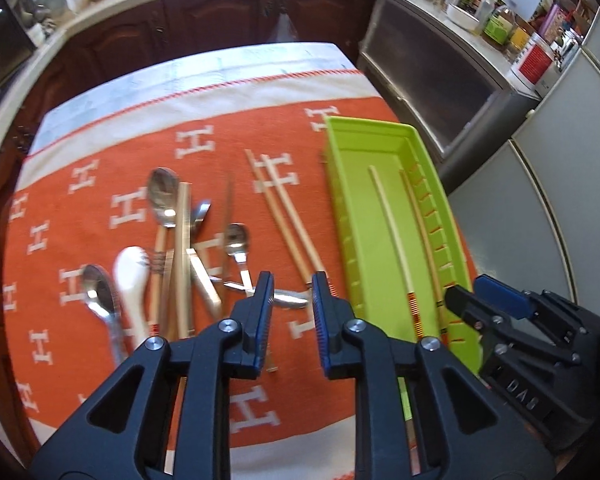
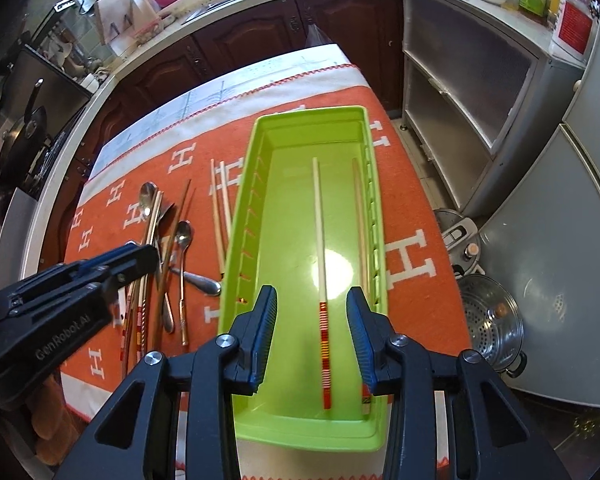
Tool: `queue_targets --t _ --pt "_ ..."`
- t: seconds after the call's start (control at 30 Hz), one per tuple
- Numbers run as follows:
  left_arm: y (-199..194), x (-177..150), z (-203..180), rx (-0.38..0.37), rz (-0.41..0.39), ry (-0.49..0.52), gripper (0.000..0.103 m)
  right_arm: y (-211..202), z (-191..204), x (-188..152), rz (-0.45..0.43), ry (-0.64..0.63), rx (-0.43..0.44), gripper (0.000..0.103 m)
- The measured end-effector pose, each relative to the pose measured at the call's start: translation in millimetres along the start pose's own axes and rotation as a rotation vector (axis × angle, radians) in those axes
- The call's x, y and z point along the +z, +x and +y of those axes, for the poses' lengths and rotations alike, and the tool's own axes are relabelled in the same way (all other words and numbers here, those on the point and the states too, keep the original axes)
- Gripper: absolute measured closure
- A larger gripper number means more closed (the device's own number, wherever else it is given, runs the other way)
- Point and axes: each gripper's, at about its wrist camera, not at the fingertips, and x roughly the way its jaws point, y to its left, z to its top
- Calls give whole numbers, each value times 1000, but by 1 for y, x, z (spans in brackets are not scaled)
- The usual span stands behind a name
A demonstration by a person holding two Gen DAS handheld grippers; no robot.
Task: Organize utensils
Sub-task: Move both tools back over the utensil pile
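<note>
two chopsticks [image 2: 321,264] — green tray [image 2: 260,168]

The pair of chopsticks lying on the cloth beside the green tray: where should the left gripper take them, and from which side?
Probably from above, mid-shaft. The pair of chopsticks lies flat and close together on the orange cloth, clear of the cutlery pile and the green tray. The open left gripper should straddle both across their length, so one closing pinches them together.

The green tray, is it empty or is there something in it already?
Not empty. The green tray holds two chopsticks lying lengthwise on its floor; nothing else is inside.
</note>
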Motion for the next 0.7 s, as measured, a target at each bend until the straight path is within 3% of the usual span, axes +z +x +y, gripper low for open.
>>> queue_targets --t 0.13,0.3,0.7 --pt "-16 -12 21 48 -23 -10 80 -4 7 -6 4 -8 10 67" --pt "-32 -24 43 114 -74 -25 50 -2 19 -9 10 -24 29 66" --pt "-57 -35 67 225 -152 -39 50 -4 70 -8 12 -150 53 66"
